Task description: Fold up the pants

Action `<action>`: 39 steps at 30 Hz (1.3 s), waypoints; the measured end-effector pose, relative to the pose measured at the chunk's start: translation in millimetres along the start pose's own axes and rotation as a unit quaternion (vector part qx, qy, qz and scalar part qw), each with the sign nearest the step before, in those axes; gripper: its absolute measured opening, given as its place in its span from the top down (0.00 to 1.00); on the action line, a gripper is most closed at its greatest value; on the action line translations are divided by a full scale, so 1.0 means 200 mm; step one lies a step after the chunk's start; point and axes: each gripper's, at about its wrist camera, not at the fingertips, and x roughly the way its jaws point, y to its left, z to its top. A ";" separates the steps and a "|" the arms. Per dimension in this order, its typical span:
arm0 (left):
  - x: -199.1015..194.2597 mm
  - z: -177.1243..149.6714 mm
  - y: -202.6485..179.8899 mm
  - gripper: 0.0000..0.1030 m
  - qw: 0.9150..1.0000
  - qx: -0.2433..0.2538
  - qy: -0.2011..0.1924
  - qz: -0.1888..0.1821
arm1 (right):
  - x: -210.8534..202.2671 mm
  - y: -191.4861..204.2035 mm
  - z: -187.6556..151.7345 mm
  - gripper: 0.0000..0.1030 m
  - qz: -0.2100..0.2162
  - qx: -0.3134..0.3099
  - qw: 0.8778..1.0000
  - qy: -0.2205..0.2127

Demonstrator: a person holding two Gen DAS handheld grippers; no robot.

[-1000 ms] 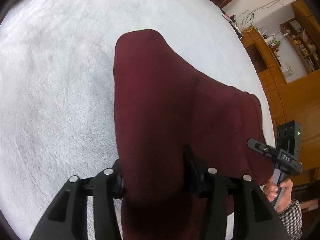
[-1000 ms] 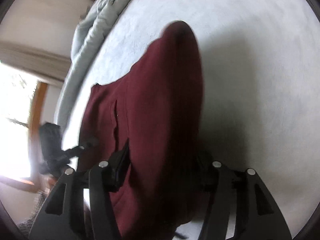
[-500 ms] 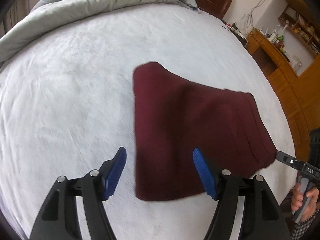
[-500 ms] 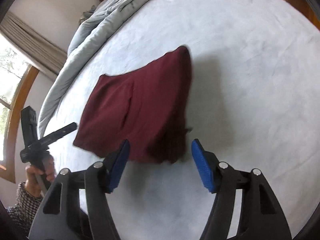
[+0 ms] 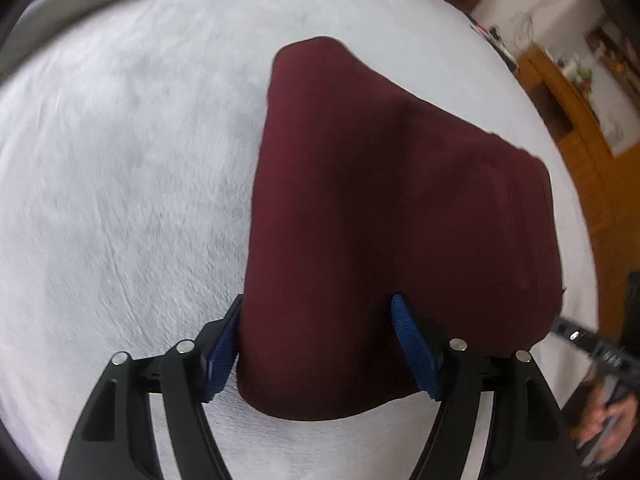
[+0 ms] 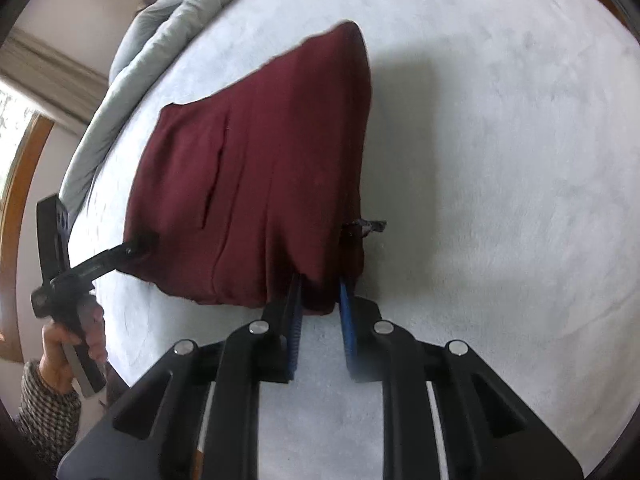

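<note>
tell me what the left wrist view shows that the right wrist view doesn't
Only the left wrist view shows the wooden cabinets and cluttered shelves beyond the bed, and the left gripper wide open, its blue fingers straddling the pants' near edge.

Only the right wrist view shows the window frame, the curtain, a dark drawstring poking out, and the right gripper closed on a corner of the pants.

Both show the folded maroon pants on the white bedspread, plus the grey duvet.

Pants (image 5: pixel 400 208) dark maroon, plain. Bedcover (image 5: pixel 120 160) white, fuzzy. Duvet (image 6: pixel 160 40) pale grey at 11 o'clock. Gripper pads (image 6: pixel 295 320) blue, frames black. Sleeve (image 6: pixel 44 404) black-white houndstooth check. Cabinet (image 5: pixel 576 128) orange-brown wood.
</note>
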 end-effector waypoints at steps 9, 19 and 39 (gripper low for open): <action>-0.27 -0.03 -0.12 0.14 0.998 0.042 -0.039 0.034 | -0.27 0.11 -0.07 0.26 -0.019 -0.007 0.998 -0.062; -0.64 -0.16 -0.30 0.04 0.991 0.077 -0.084 0.073 | -0.45 0.38 -0.19 0.04 -0.101 -0.020 0.991 -0.090; -0.99 -0.35 -0.35 0.04 0.983 0.094 -0.125 0.091 | -0.60 0.64 -0.34 0.03 -0.118 -0.039 0.988 -0.094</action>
